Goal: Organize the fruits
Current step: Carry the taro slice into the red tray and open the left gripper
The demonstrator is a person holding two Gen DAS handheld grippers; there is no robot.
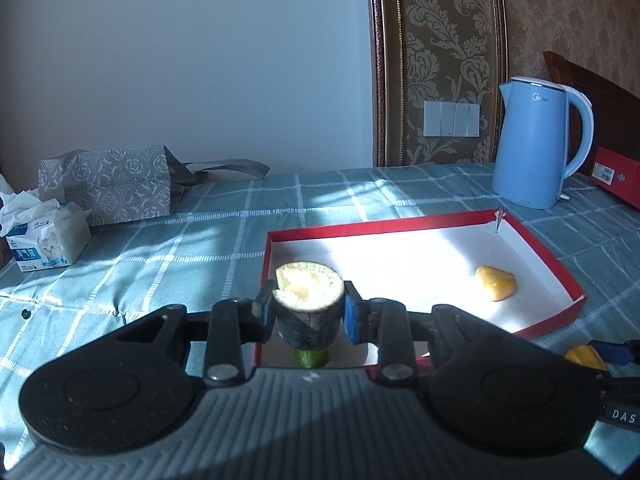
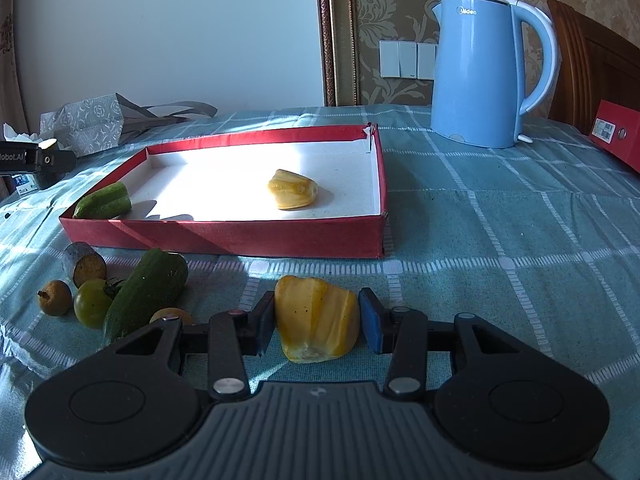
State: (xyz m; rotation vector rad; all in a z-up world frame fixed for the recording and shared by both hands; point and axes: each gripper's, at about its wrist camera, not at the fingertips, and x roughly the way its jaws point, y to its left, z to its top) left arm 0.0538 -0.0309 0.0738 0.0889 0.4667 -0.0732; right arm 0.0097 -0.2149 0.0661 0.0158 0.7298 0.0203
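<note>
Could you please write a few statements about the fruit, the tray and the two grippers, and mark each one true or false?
1. The left gripper holds a dark cut chunk. True.
2. The tray holds three yellow pieces. False: one yellow piece lies inside, and a short cucumber rests at its left corner.
3. The right gripper has a yellow fruit between its fingers. True.
4. The kettle stands inside the tray. False: it stands on the cloth beyond the tray.
5. A long cucumber lies outside the tray. True.

A home room: patterned wallpaper (image 2: 404, 8), kettle (image 2: 480, 72), checked tablecloth (image 2: 500, 240).
</note>
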